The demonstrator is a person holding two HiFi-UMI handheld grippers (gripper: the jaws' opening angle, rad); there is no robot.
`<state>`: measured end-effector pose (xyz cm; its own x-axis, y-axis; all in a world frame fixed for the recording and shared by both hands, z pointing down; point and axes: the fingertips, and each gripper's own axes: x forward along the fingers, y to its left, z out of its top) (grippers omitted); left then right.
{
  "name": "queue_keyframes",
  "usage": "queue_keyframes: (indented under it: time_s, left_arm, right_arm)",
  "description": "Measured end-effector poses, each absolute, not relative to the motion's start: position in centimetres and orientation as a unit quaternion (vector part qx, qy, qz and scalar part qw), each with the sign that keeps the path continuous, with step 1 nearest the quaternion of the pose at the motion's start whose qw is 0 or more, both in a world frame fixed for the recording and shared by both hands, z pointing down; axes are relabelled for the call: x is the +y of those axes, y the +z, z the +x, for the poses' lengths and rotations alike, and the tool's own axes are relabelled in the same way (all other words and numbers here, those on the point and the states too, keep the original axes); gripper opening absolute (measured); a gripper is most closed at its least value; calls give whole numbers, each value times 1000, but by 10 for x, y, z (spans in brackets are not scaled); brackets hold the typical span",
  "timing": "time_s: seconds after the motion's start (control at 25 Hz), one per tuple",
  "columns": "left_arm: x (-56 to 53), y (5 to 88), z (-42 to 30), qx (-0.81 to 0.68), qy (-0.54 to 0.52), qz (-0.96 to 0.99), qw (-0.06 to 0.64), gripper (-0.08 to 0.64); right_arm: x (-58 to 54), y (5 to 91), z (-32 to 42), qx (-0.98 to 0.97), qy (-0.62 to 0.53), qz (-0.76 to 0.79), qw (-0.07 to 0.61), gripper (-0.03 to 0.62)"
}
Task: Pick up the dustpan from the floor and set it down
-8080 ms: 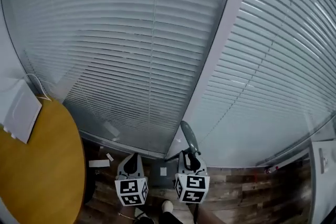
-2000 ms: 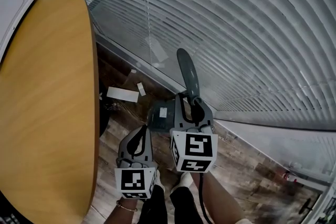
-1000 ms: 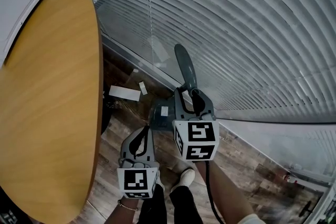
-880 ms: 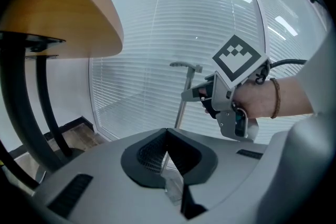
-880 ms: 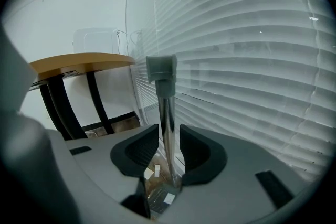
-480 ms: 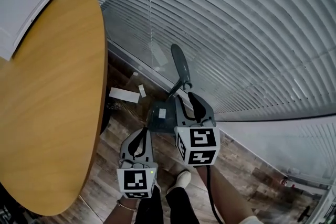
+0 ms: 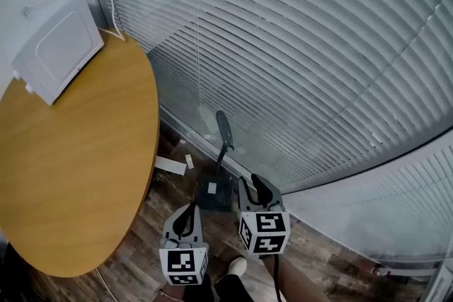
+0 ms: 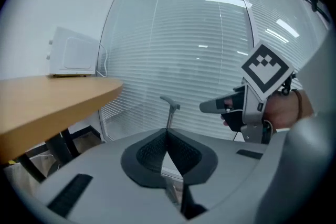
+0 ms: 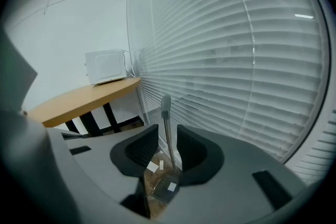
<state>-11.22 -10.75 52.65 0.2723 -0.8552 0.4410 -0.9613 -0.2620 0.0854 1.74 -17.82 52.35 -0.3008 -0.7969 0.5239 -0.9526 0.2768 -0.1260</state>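
Note:
The dark grey dustpan (image 7: 214, 193) rests on the wooden floor by the window, its long handle (image 7: 224, 129) upright against the blinds. My right gripper (image 7: 253, 184) hangs just right of the pan and above it. Its jaws have just been opening, and nothing is between them. In the right gripper view the handle (image 9: 166, 113) and pan (image 9: 164, 187) show through the gap, well beyond the right gripper (image 9: 167, 131). My left gripper (image 7: 185, 212) is lower left of the pan, shut and empty. Past the left gripper (image 8: 167, 136) the left gripper view shows the handle (image 8: 169, 108).
A round wooden table (image 7: 78, 173) fills the left, with a white box (image 7: 56, 53) and its cable on top. Window blinds (image 7: 318, 46) close off the far side. Paper scraps (image 7: 170, 165) lie on the floor near the table. A shoe (image 7: 237, 266) shows below the grippers.
The right gripper has let go of the dustpan handle and pulled back from it. Both grippers have risen, and the dustpan stays on the floor, looking smaller and farther away.

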Motion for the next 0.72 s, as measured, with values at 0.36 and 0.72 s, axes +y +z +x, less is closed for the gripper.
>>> queue_keyframes:
  time_s: [0.36,0.72]
  left_arm:
    - [-82,421,-104,-614,131,761,162,15]
    - [-60,317,-71,-625,110,760,142,15]
  right_arm:
    - [-123,428,54,-782,230,561,143,82]
    - [-82,333,112,-801,204,552,114,40]
